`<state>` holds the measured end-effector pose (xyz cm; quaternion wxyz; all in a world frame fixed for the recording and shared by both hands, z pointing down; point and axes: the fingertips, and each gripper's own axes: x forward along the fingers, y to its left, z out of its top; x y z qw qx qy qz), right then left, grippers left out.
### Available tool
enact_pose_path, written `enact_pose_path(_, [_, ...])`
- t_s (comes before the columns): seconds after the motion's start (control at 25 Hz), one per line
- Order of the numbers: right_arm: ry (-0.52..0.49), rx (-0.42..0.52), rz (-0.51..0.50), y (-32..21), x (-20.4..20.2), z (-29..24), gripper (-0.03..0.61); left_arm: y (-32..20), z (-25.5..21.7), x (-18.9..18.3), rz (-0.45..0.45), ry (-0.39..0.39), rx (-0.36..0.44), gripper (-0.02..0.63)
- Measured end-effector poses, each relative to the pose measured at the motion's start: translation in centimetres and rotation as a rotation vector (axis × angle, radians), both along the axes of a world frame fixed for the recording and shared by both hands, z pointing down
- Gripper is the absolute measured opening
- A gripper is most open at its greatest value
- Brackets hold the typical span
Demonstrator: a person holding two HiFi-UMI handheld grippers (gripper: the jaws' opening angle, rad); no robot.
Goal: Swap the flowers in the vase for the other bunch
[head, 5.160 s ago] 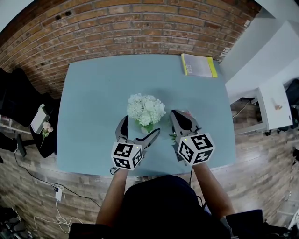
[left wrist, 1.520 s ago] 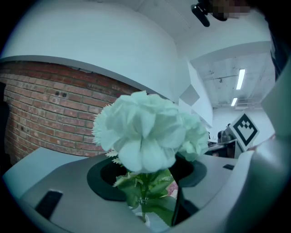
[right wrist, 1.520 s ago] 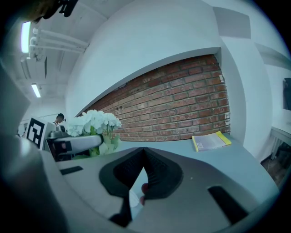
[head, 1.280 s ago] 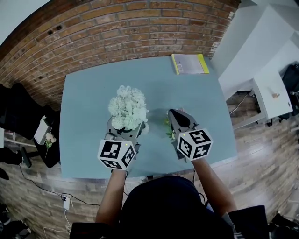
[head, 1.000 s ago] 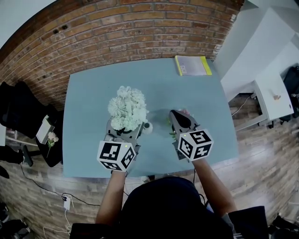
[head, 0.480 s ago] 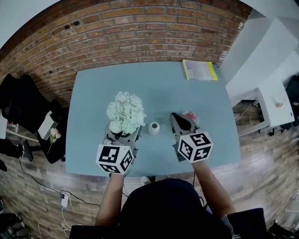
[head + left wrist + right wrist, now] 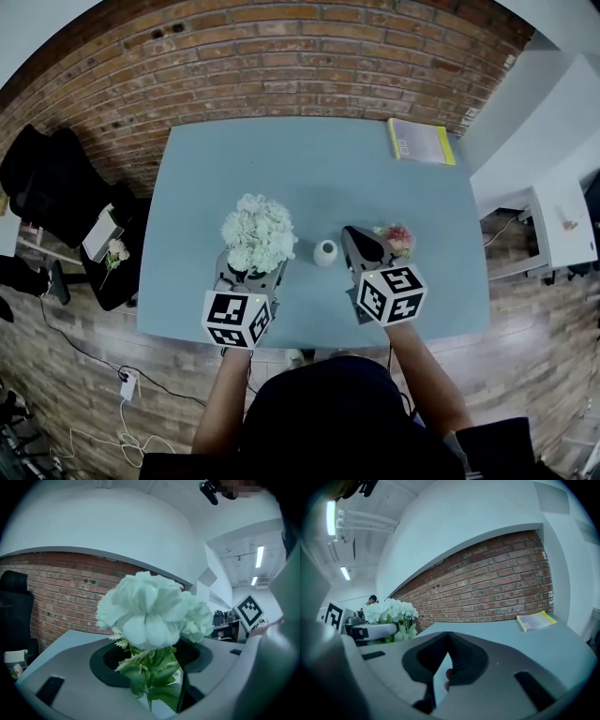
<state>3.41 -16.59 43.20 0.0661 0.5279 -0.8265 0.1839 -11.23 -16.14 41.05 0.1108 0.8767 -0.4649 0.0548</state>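
Brick wall (image 7: 281, 56) backs the blue bench (image 7: 309, 159). My left fingers (image 7: 65, 677) clamp the white flowers (image 7: 258, 234) by their stems, left of the small white vase (image 7: 325, 252). Just right of it, my right fingers (image 7: 506, 653) are closed on the pink flowers (image 7: 398, 236).

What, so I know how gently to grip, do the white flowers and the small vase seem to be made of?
The white flowers look artificial, probably fabric or plastic: matte, very uniform petals and stiff, even green leaves. The vase looks like glazed ceramic: opaque white and smooth, though it is too small to be sure.
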Motion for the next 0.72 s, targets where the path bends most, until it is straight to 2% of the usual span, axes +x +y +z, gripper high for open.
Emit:
enact_pose_path(0.4, [0.006, -0.019, -0.037, -0.6, -1.7, 0.8, 0.012, 0.2, 3.4, -2.1, -0.047, -0.024, -0.078, 0.282])
enact_pose_path(0.72, [0.018, -0.050, -0.064, -1.2, -1.8, 2.0, 0.012, 0.0, 6.9, -2.2, -0.061, -0.066, -0.153, 0.282])
